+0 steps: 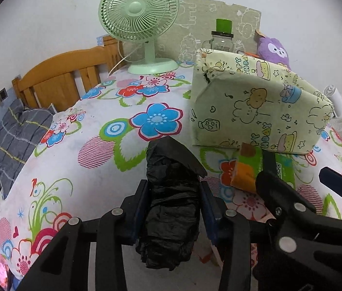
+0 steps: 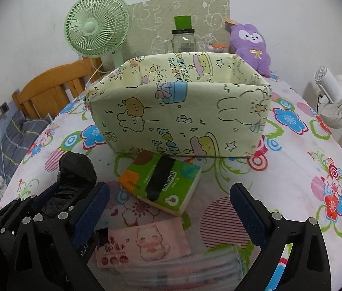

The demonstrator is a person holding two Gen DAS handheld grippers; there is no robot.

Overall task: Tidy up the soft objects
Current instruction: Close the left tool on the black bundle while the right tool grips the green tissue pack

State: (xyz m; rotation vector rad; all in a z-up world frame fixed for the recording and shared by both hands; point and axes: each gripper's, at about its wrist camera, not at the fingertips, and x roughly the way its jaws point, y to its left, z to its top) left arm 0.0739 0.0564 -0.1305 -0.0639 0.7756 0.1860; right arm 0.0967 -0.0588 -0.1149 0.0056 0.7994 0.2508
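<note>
The left gripper (image 1: 174,208) clamps a black plastic bag (image 1: 171,208) above the table's near edge, the right gripper (image 2: 169,211) gapes wide over the tissue pack (image 2: 162,181), so next comes lifting the bag into the box (image 2: 180,111).

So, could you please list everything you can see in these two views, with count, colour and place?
Storage box: one, pale green with cartoon prints, open top, middle of the table.
Black plastic bag: one, rolled, clamped in the left gripper.
Green tissue pack: one, green and orange, lying just in front of the box.
Pink tissue pack: one, pink with a cat print, near table edge.
Desk fan: one, mint green, back left of the table.
Glass jar: one, clear with a green top, behind the box.
Plush toy: one, purple, back right.
White fan: one, off the table's right side.
Tablecloth: one, white, floral.
Left gripper: shut on the bag.
Right gripper: open, above the tissue packs.
</note>
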